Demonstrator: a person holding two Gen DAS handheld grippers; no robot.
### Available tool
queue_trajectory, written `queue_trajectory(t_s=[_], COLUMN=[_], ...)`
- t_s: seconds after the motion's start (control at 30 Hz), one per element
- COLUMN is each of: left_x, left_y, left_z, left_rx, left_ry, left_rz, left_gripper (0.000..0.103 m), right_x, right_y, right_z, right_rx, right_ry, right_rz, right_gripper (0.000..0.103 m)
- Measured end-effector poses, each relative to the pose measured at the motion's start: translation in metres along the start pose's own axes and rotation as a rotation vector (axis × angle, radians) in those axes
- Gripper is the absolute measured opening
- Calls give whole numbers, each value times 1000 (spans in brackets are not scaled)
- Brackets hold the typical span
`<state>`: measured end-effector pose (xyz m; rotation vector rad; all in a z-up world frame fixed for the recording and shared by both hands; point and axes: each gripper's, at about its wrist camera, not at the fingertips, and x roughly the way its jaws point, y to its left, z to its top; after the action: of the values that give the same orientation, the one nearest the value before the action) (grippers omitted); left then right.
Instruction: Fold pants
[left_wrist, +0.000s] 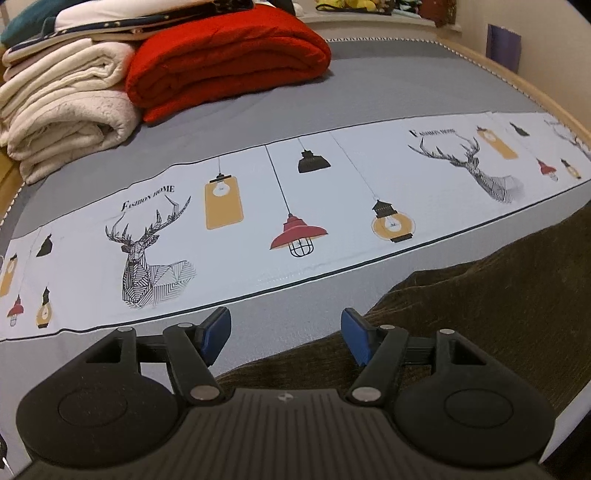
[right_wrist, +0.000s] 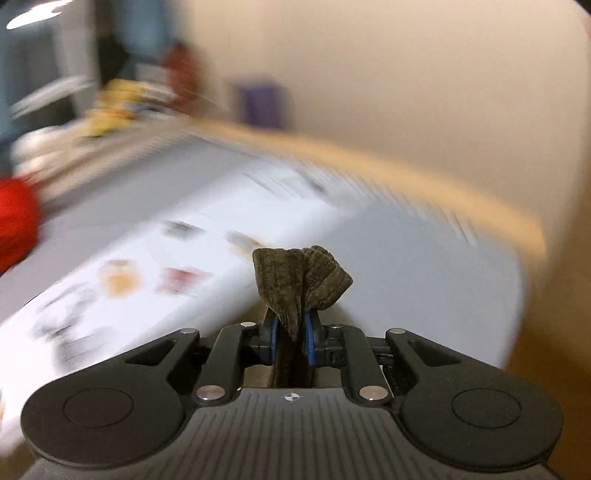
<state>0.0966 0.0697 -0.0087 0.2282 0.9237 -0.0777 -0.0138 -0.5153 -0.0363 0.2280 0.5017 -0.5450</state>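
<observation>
The dark brown corduroy pants (left_wrist: 480, 295) lie on the grey bed at the lower right of the left wrist view. My left gripper (left_wrist: 286, 338) is open and empty, hovering just above the pants' near edge, with its blue pads (left_wrist: 216, 332) wide apart. In the right wrist view my right gripper (right_wrist: 291, 332) is shut on a bunched fold of the pants (right_wrist: 301, 282), which sticks up between the pads. That view is heavily blurred by motion.
A white printed band with deer and lamps (left_wrist: 258, 229) crosses the grey bed (left_wrist: 369, 85). A folded red blanket (left_wrist: 229, 55) and cream blankets (left_wrist: 62, 107) are stacked at the far left. The bed's wooden edge (left_wrist: 546, 96) and a wall run along the right.
</observation>
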Motion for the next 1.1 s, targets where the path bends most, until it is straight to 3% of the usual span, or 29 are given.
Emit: queue_trajectory(t_s=[0.13, 0.2, 0.3, 0.37, 0.43, 0.47, 0.53, 0.63, 0.7, 0.77, 0.87, 0.9, 1.03, 1.1], left_x=[-5, -6, -7, -7, -7, -7, -6, -3, -2, -1, -1, -1, 1, 3], left_y=[5, 8, 12, 15, 16, 15, 14, 10, 7, 5, 0, -2, -7, -11], left_z=[-5, -8, -11, -13, -15, -16, -17, -18, -18, -17, -16, -16, -13, -12], left_rx=[-8, -13, -33, -49, -62, -66, -67, -56, -48, -48, -30, -27, -21, -17], left_ry=[-2, 4, 11, 16, 28, 34, 38, 48, 53, 54, 48, 48, 51, 56], left_rz=[-14, -19, -34, -46, -70, -84, -108, -123, -122, -128, -130, -132, -131, -132], left_gripper=[71, 71, 71, 72, 72, 72, 72, 73, 73, 73, 74, 74, 74, 74], right_x=[-95, -133, -156, -149, -141, -147, -156, -148, -153, -163, -174, -173, -162, -151], right_y=[122, 173, 240, 270, 286, 289, 293, 296, 297, 297, 286, 284, 279, 280], right_z=[-43, -85, -170, -225, -268, -281, -284, -264, -263, -265, -252, -246, -223, -223], right_rx=[-303, -419, -636, -777, -907, -952, -997, -946, -975, -1009, -954, -920, -728, -698], right_ry=[-203, -230, -143, 32, 177, 131, 99, 151, 157, 148, 192, 190, 140, 140], right_rz=[256, 406, 588, 665, 688, 657, 627, 635, 646, 698, 847, 855, 797, 750], right_gripper=[15, 15, 15, 15, 16, 16, 16, 17, 25, 38, 36, 36, 39, 39])
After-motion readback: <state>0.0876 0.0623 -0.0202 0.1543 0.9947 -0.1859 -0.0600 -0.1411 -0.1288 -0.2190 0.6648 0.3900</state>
